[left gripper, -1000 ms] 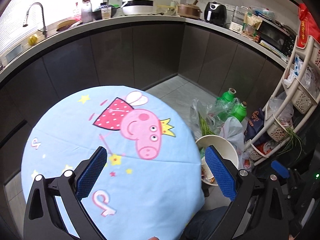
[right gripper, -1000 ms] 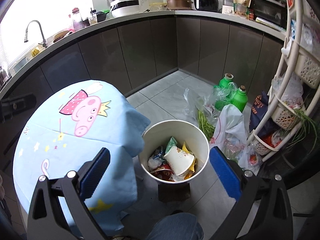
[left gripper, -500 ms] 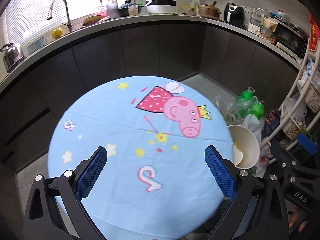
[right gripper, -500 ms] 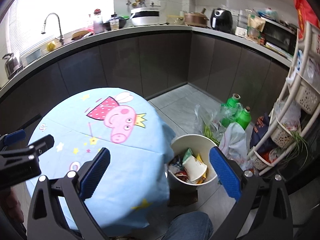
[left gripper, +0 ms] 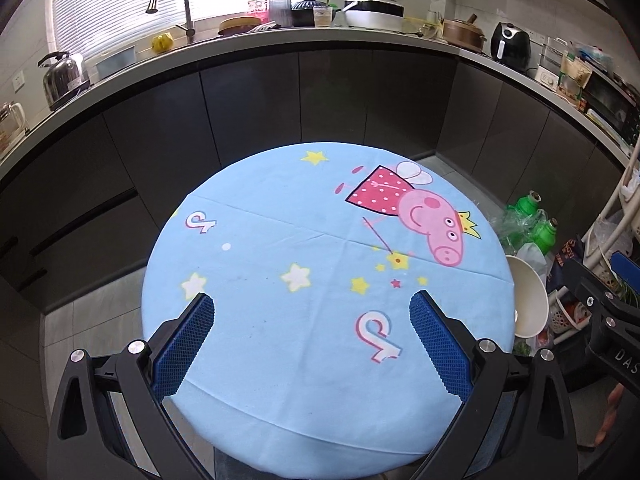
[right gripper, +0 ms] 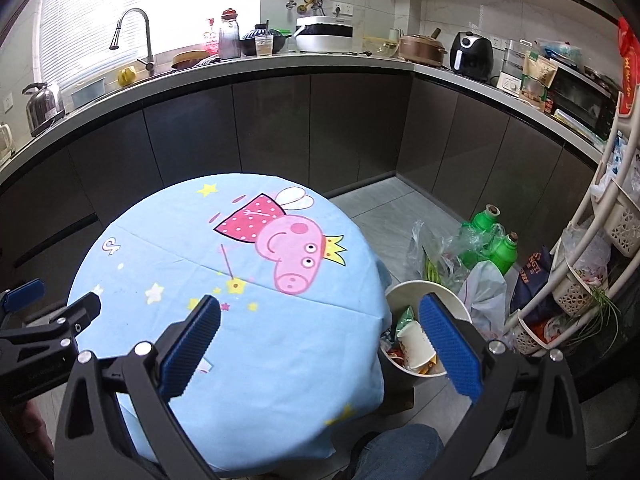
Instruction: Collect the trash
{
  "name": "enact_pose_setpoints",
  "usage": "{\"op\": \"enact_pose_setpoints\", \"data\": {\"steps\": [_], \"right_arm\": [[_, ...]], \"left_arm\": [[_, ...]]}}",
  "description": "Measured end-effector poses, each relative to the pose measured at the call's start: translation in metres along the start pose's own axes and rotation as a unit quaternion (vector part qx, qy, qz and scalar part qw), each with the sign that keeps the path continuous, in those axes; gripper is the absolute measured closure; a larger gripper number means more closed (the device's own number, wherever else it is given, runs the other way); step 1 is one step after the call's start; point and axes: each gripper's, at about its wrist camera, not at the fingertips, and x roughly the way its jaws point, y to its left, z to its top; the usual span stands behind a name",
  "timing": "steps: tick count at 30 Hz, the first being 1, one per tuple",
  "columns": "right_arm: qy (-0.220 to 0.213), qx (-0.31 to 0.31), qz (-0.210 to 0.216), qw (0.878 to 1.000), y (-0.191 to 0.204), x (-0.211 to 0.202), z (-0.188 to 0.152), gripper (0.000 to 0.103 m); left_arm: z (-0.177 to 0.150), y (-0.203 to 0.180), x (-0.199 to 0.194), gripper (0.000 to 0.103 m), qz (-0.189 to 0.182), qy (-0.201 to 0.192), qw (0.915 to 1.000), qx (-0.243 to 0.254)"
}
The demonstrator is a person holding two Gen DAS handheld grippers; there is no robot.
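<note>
left tongs [left gripper: 310, 340]: released, blue pads spread wide, nothing between them; hover over the near half of the desk.
right tongs [right gripper: 320, 338]: released too, pads wide apart, empty; left pad over the cloth, right pad over the bin.
desk [left gripper: 280, 272]: round, covered by a light blue cloth with a pink cartoon pig [left gripper: 424, 216], stars and ribbon prints; bare top, no loose items on it.
trash bin [right gripper: 404, 292]: white round tub on the floor, just beside the desk's right edge; in the left wrist view only a slice of its wall [left gripper: 528, 300] shows past the cloth.
trash [right gripper: 416, 344]: inside the bin – a white paper cup lying tilted on top of coloured wrappers; partly hidden behind the right pad.
floor beside bin: clear plastic bags [right gripper: 440, 248], two green bottles [right gripper: 496, 236], a pale bag [right gripper: 484, 292]; white basket rack [right gripper: 576, 248] further right.
cross view: left tongs' black frame shows at the left edge of the right wrist view [right gripper: 44, 320]; right tongs' frame at the right edge of the left wrist view [left gripper: 600, 304].
person: a jeans-clad knee [right gripper: 400, 452] below the desk edge.
background: dark cabinets [left gripper: 320, 100] under a long worktop with faucet [left gripper: 172, 0], kettle [left gripper: 64, 76], rice cooker [left gripper: 374, 10], air fryer [left gripper: 510, 46].
</note>
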Motion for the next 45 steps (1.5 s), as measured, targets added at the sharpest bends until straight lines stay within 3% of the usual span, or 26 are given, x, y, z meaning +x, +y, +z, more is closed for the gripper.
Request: {"op": "enact_pose_setpoints", "data": {"steps": [8, 45], "right_arm": [[0.003, -0.012, -0.001, 1.0, 0.014, 0.003, 0.003, 0.004], [0.004, -0.005, -0.001, 1.0, 0.006, 0.005, 0.001, 0.004]], "left_arm": [[0.002, 0.008, -0.002, 0.009, -0.005, -0.002, 1.0, -0.008], [0.005, 0.006, -0.004, 0.009, -0.01, -0.002, 0.9999, -0.007]]}}
